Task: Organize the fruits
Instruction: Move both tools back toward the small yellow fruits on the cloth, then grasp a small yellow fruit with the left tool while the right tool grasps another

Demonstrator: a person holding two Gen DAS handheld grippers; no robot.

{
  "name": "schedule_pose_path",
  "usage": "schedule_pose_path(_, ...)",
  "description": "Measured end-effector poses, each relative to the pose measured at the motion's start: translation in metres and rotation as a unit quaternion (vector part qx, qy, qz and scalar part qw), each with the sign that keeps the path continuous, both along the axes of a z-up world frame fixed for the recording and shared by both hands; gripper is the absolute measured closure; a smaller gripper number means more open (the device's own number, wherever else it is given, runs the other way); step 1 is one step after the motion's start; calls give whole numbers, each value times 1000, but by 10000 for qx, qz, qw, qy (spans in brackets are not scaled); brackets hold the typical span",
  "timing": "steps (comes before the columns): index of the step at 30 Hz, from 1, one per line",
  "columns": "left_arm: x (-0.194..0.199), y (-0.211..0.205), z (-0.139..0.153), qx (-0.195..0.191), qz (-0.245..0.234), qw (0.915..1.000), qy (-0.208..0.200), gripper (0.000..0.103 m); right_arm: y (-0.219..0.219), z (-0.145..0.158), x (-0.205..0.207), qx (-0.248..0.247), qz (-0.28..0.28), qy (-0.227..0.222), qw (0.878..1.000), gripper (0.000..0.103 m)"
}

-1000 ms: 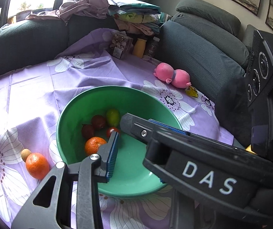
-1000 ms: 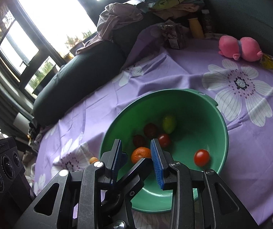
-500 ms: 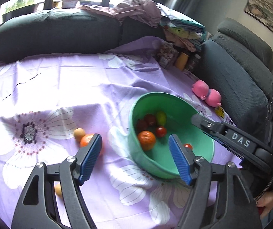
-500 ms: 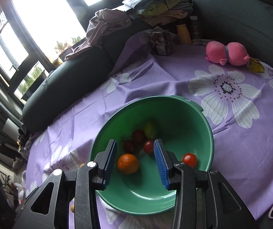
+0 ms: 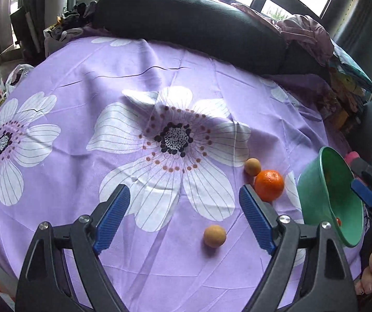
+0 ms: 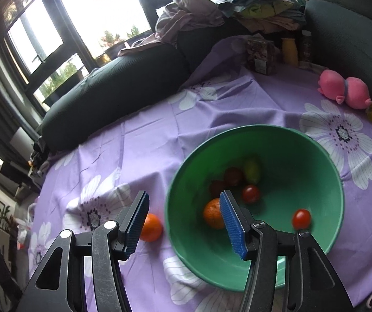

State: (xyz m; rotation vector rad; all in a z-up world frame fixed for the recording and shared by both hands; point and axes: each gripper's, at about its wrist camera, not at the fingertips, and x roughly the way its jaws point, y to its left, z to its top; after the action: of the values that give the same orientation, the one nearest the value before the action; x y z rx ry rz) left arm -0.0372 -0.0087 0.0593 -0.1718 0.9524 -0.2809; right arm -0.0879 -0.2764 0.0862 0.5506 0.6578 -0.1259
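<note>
Round green plastic bowl [image 6: 313, 156] sits on the purple flowered cloth [image 5: 108, 83]; inside, one orange [image 6: 212, 214], two red tomatoes, a yellow-green fruit, darker ones, blurred. Outside: orange mandarin [image 5: 268, 185] and two small tan fruits [image 5: 214, 236]. My left tool [image 5: 184, 217] has just spread wide, empty. My right tool [image 6: 183, 223], just opening, holds nothing.

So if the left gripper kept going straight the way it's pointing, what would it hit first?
Most likely the purple flowered cloth. The left gripper is open and empty, and the small round tan fruit lies just inside its right finger, so that fruit could be touched first; depth is unclear.
</note>
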Motion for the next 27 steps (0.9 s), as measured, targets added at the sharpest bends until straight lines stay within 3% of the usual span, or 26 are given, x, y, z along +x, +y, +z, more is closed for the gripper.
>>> schedule_pose_path(2,6,7,-8,-22,-44,9999,149,17,11,-5,11,310,474,38,9984,45)
schedule_pose_path(5,14,17,-17,-111,28,9987,494,18,33,-10,27,205,715,205,9970,45)
schedule_pose_path(9,19,20,-26,-511,-222,9933,1016,20,61,-23,47,224,1054,576,9925,45)
schedule_pose_path(13,12,9,-26,-493,-678,9898,1150,25,75,-33,61,477,1321,822,9867,45)
schedule_pose_path(16,9,-2,-30,-378,-897,9868,1293,32,83,-34,69,198,1219,847,9887,46)
schedule_pose_path(22,8,-17,-41,-564,-1204,9787,1566,47,96,-39,86,-462,1174,1088,9860,70)
schedule_pose_path(27,8,-24,-44,-590,-1246,9771,1620,52,90,-44,100,-820,990,1272,9835,70)
